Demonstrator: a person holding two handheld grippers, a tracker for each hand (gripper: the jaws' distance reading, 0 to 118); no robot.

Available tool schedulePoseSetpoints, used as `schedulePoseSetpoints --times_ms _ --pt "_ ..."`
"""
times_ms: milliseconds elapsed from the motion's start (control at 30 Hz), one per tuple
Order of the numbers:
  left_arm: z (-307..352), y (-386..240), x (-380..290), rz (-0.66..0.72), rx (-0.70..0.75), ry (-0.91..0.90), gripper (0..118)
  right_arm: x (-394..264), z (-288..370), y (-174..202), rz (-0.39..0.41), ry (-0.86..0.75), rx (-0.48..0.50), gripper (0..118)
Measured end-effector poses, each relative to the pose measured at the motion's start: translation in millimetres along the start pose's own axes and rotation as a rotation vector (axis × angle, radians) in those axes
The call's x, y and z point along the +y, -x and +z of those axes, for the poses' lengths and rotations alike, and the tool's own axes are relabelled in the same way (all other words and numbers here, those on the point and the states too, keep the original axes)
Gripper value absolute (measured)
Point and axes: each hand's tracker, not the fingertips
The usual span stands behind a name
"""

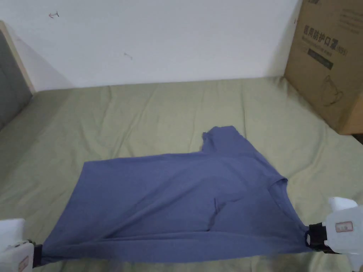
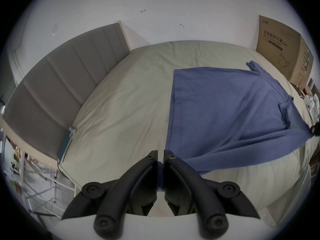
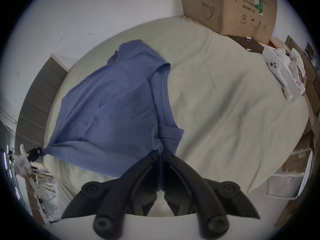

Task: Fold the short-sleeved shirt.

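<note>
A blue short-sleeved shirt is seen spread across the lower middle of the head view on a pale green bed sheet, its near edge pulled taut between the two lower corners of the frame. At the lower left, the left gripper is closed on the shirt's hem corner, blue cloth being pinched between its jaws in the left gripper view. At the lower right, the right gripper is clamped on the shoulder by the near sleeve, while a cardboard box is seen at the upper right.
</note>
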Motion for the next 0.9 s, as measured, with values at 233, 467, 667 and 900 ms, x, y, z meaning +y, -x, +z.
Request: schedulePoseSetpoints --times_ms 233,467,667,900 --pt "3.5 8.4 -36.6 0.101 -0.035 0.01 12 -28.8 -3.3 -2.0 0.028 0.001 0.004 5" --pt "45.4 18.1 -39.2 0.17 -0.076 -0.049 95 -36.1 26.7 15.8 0.151 -0.093 -0.068 87" --pt "78.6 6.5 -58.6 0.194 -0.174 -0.069 2 -78.9 45.8 43.9 0.176 -0.165 0.0 8" --pt "58.8 1.4 -88.2 0.195 -0.166 0.004 0 -108.3 8.1 54.9 0.049 -0.021 0.033 0"
